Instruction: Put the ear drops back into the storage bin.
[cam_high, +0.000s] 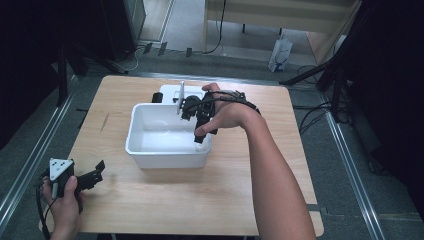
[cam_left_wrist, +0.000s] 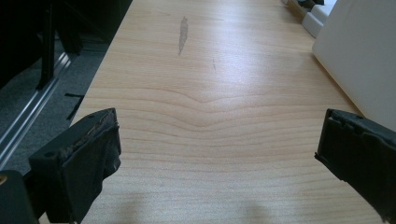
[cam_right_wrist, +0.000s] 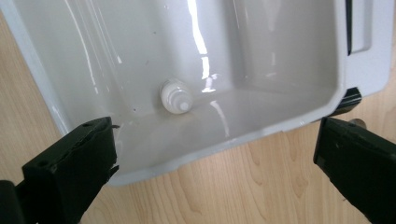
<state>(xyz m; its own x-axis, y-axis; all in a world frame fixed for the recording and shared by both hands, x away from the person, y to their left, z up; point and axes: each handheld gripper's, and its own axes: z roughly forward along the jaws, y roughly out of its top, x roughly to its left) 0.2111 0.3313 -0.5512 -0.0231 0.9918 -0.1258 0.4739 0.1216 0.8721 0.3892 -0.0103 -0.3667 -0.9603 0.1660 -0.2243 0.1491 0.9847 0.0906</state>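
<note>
A white plastic tub (cam_high: 167, 159) stands in the middle of the wooden table (cam_high: 240, 200). A small white bottle-like object (cam_high: 199, 146) with a stepped cap (cam_right_wrist: 175, 95) stands inside it, near the tub's front right corner. My right gripper (cam_high: 202, 134) hangs over that corner and points down into the tub. In the right gripper view its jaws (cam_right_wrist: 215, 128) stand wide open with nothing between them, well above the small white object. My left gripper (cam_high: 96, 173) rests at the table's front left, apart from the tub. Its jaws (cam_left_wrist: 219, 116) are open and hold nothing.
A flat white piece (cam_high: 170, 92) with a black part (cam_high: 157, 97) lies just behind the tub, and a thin white upright (cam_high: 181, 97) rises there. The tub's wall (cam_left_wrist: 359, 51) shows at the right of the left gripper view. A dark streak (cam_left_wrist: 183, 32) marks the tabletop.
</note>
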